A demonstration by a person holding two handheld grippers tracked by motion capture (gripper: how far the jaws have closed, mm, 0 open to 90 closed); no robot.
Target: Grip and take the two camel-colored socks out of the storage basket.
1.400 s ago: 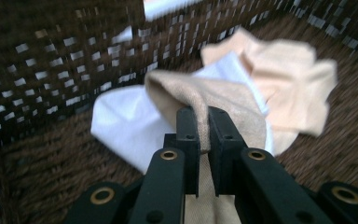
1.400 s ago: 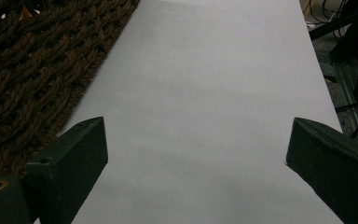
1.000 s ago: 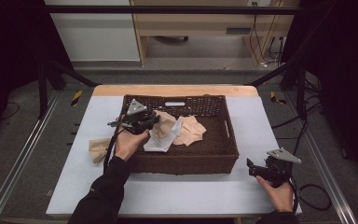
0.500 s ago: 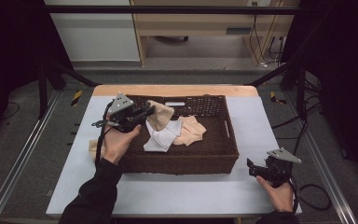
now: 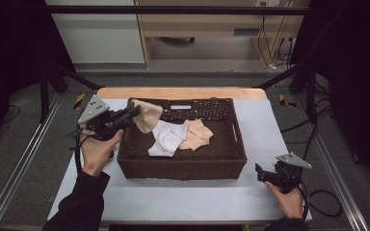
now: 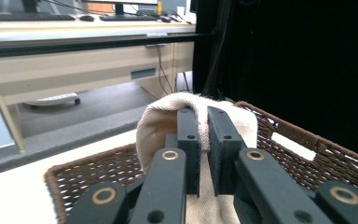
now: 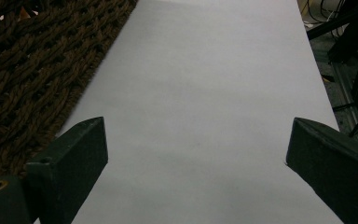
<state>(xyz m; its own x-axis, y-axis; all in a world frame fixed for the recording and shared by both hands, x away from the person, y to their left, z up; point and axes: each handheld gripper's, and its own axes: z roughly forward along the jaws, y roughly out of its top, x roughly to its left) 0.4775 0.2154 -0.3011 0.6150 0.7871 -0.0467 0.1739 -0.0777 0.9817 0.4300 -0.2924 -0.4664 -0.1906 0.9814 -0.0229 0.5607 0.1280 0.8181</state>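
A beige cloth sock [image 6: 161, 126] is pinched between the two black jaws of the left gripper [image 5: 134, 111], which are pressed almost together on the fabric; in the left gripper view the sock is seen folded over the jaw tips. The sock is held in the air above the rear left corner of the dark brown woven wicker basket [image 5: 183, 166], the landmark of the scene. The jaws of the right gripper [image 7: 193, 154] are spread wide, with nothing between them but bare tabletop; this gripper [image 5: 260, 172] is held low, just off the basket's front right corner. Inside the basket, a white cloth sock [image 5: 166, 139] is lying near the middle, and a second beige cloth piece [image 5: 197, 134] is touching it on the right. The basket is set on the pale grey table [image 5: 183, 197], near its middle.
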